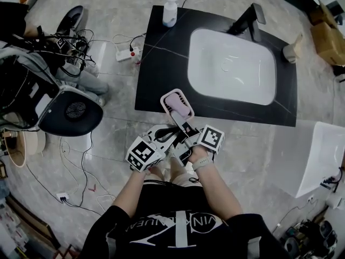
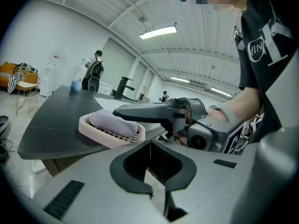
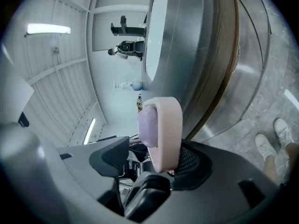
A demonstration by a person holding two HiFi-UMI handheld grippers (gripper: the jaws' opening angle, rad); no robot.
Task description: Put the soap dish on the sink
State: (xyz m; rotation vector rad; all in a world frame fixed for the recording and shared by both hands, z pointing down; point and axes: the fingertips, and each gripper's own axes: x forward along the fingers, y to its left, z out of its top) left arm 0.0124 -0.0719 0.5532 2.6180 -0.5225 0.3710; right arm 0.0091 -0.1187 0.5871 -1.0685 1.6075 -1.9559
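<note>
A pale pink soap dish (image 1: 177, 103) with a lilac bar in it lies at the near edge of the black sink counter (image 1: 156, 80), a little over that edge. My right gripper (image 1: 183, 121) reaches it from the front and is open. In the right gripper view the dish (image 3: 163, 129) leans on one ribbed pad (image 3: 190, 164), and the other pad stands clear of it. My left gripper (image 1: 171, 135) hangs just below and left, shut with nothing in it. The left gripper view shows the dish (image 2: 112, 127) on the counter under the right gripper's jaw.
The white basin (image 1: 232, 66) fills the counter's right half, with a dark faucet (image 1: 249, 20) behind it. A soap dispenser (image 1: 170, 9) stands at the far left corner. A power strip (image 1: 126, 53), cables and dark equipment (image 1: 70, 109) lie on the floor at left. A white box (image 1: 323, 155) stands at right.
</note>
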